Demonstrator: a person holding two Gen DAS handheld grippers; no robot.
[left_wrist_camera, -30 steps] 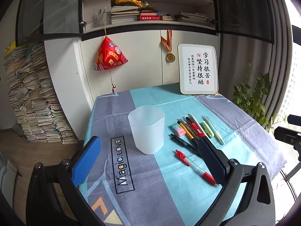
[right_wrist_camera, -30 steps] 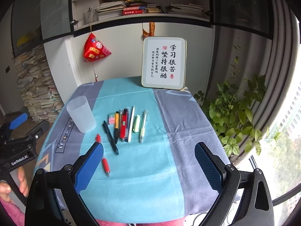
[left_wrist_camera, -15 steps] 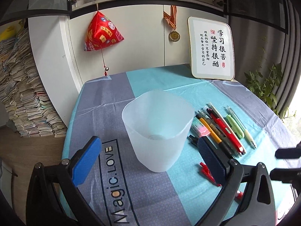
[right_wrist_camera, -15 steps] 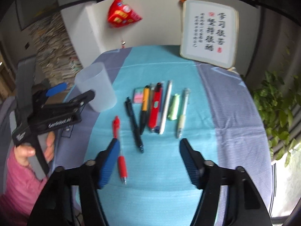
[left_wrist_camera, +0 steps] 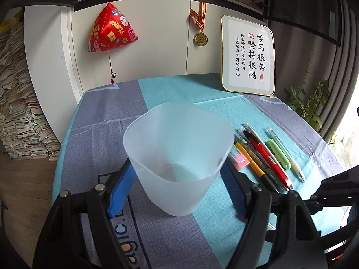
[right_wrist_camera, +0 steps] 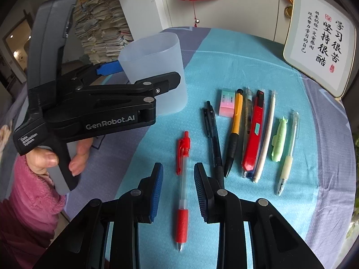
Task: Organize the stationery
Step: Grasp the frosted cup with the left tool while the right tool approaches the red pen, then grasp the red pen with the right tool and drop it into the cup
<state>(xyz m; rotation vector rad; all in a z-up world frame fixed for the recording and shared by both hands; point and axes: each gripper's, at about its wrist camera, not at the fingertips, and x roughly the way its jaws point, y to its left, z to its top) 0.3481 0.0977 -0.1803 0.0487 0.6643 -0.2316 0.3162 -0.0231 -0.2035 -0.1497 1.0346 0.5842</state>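
Note:
A frosted plastic cup (left_wrist_camera: 179,157) stands upright and empty on the tablecloth. My left gripper (left_wrist_camera: 179,174) is closed around its sides; it also shows in the right wrist view (right_wrist_camera: 143,74) holding the cup (right_wrist_camera: 157,67). My right gripper (right_wrist_camera: 178,174) is open, its fingers straddling a red pen (right_wrist_camera: 182,179) that lies on the cloth. To the right lie a black pen (right_wrist_camera: 213,139), a pink eraser (right_wrist_camera: 226,103), an orange pen (right_wrist_camera: 234,132), a red utility knife (right_wrist_camera: 253,134), a white pen (right_wrist_camera: 265,139), a green eraser (right_wrist_camera: 278,143) and a pale green pen (right_wrist_camera: 289,152).
A framed calligraphy board (right_wrist_camera: 320,42) leans at the table's back right. A red pyramid ornament (left_wrist_camera: 110,31) and a medal (left_wrist_camera: 200,38) hang on the cabinet behind. Paper stacks (left_wrist_camera: 15,112) stand left of the table, a plant (left_wrist_camera: 309,103) to the right.
My left gripper moved forward and closed on the cup. My right gripper came down over the red pen and narrowed its fingers around it.

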